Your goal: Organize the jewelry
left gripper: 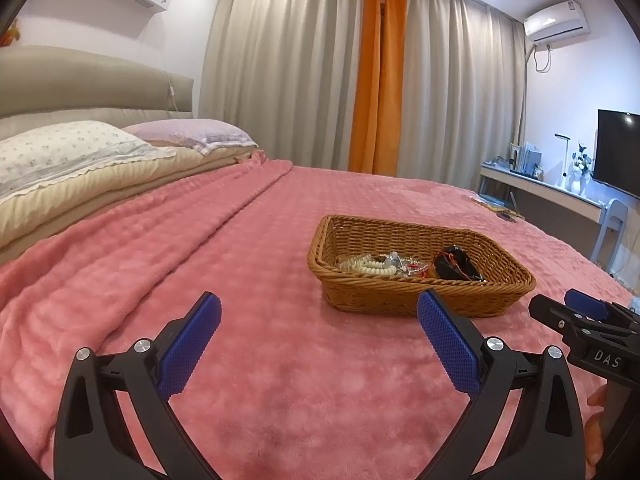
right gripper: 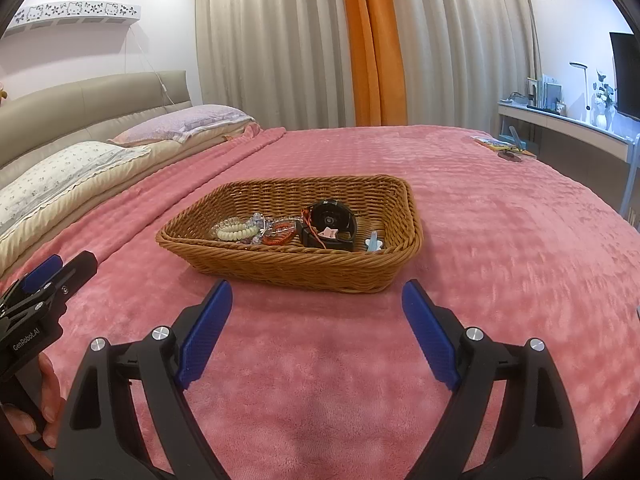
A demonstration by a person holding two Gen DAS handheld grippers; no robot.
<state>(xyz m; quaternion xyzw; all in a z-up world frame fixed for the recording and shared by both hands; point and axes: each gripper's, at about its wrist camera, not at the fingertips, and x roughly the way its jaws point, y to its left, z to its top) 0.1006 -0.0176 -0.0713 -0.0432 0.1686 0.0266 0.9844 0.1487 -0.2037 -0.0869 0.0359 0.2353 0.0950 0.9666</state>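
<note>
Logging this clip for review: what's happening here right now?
A person holds a two-finger gripper in each hand over a bed with a pink blanket. Both the left gripper and the right gripper are open and empty, hovering short of a wicker basket. The basket already holds jewelry: a white bead bracelet, clear and orange beaded pieces, a black watch and a small light-blue piece. Nothing is being touched at this moment.
</note>
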